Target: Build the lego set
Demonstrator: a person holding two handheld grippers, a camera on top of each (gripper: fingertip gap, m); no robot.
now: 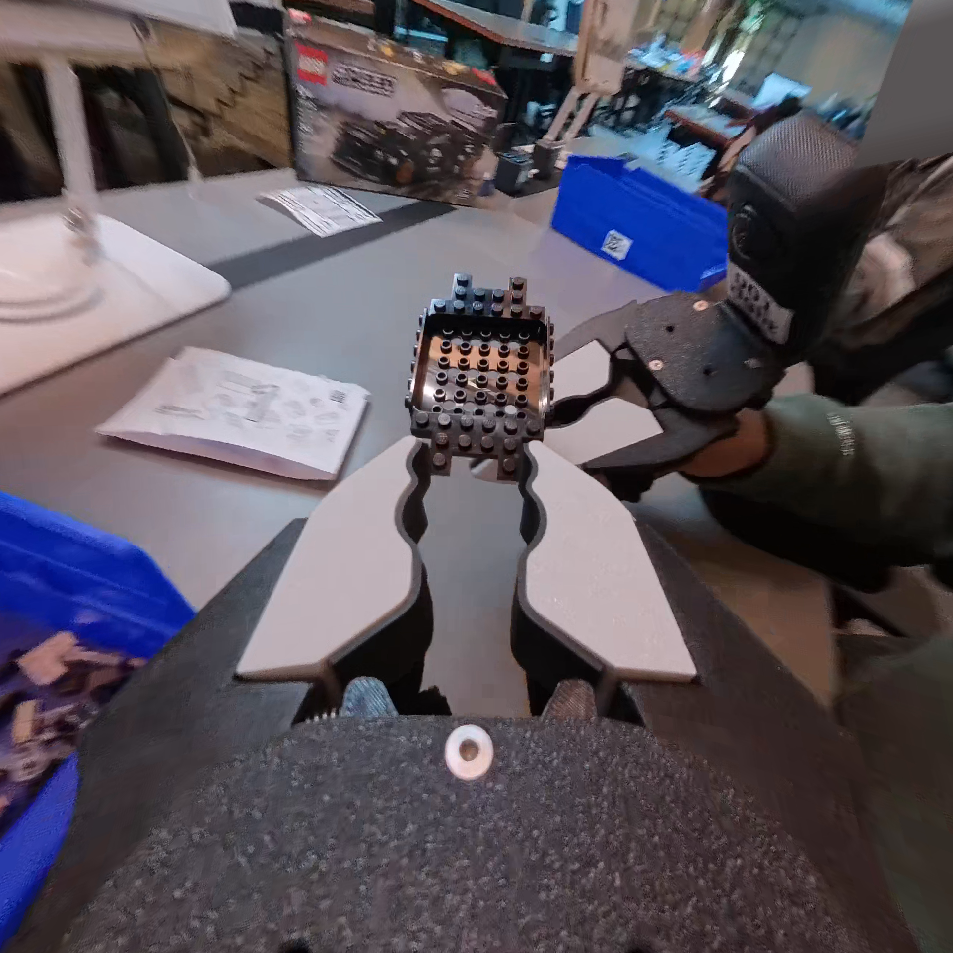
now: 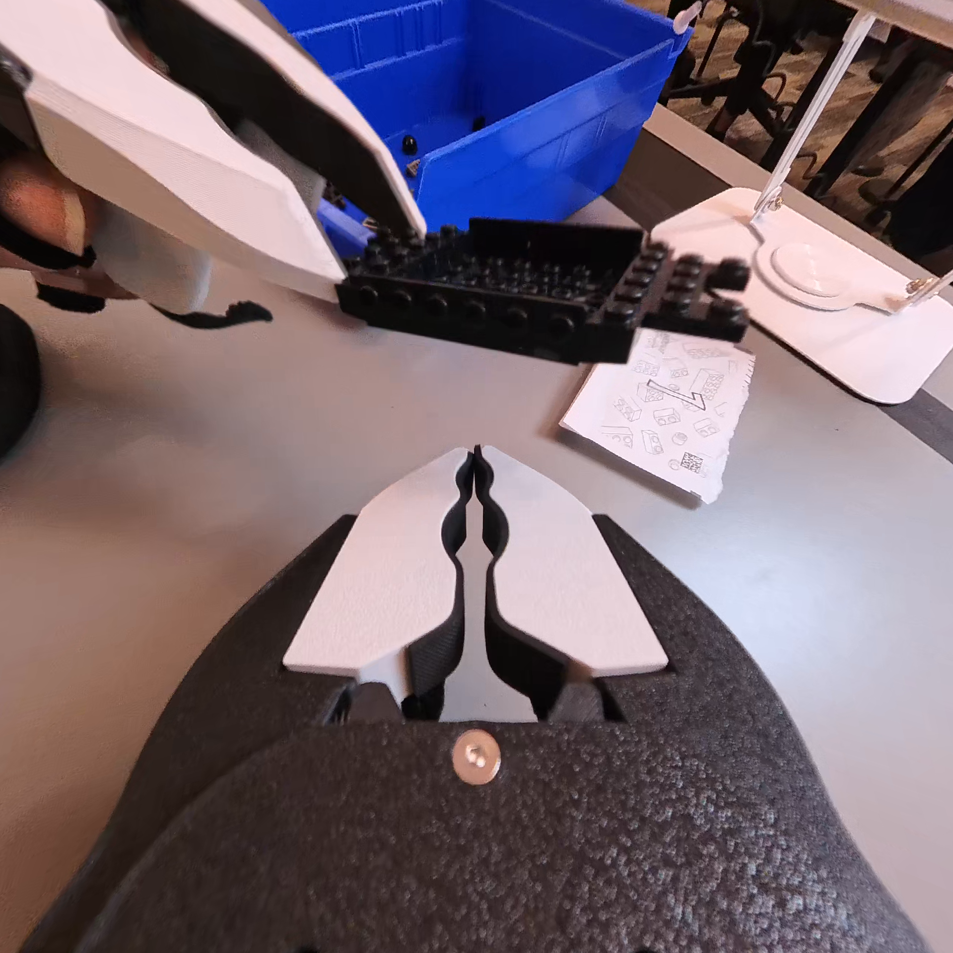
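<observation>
Step in hand, as I read it: the black lego assembly (image 1: 482, 376) is held up off the worktop (image 1: 319, 319) for the next piece to go on, w/ no new piece picked yet.

Nearest in the left wrist view, the left gripper (image 1: 472, 459) has its 2 fingers parted about the width of the plate's near end and clamped on it; the stepped studded edge sits right between the fingertips, and the rest of the tray-like build juts forward beyond them, studs up, slightly tilted. From the right wrist view the same build (image 2: 521, 304) hangs in the air above the worktop, held at its left end by the left gripper's fingers (image 2: 289, 242).

The right gripper (image 2: 474, 456) has its fingers closed tip to tip w/ nothing visible between them; it sits low, below and just short of the build, not touching. In the left view it shows just beside the build's right wall (image 1: 562, 376).

Farther off: an instruction sheet (image 1: 242, 407) on the worktop, a white stand base (image 2: 804, 289), a blue bin (image 2: 515, 118) w/ a few small parts inside, then the set's box (image 1: 397, 129).

Next move, probably: right gripper opens, goes to the bin for 1 piece, then presses it onto the studs while left holds steady. Calls for a firm left grip, since the hold is only at 1 end.
</observation>
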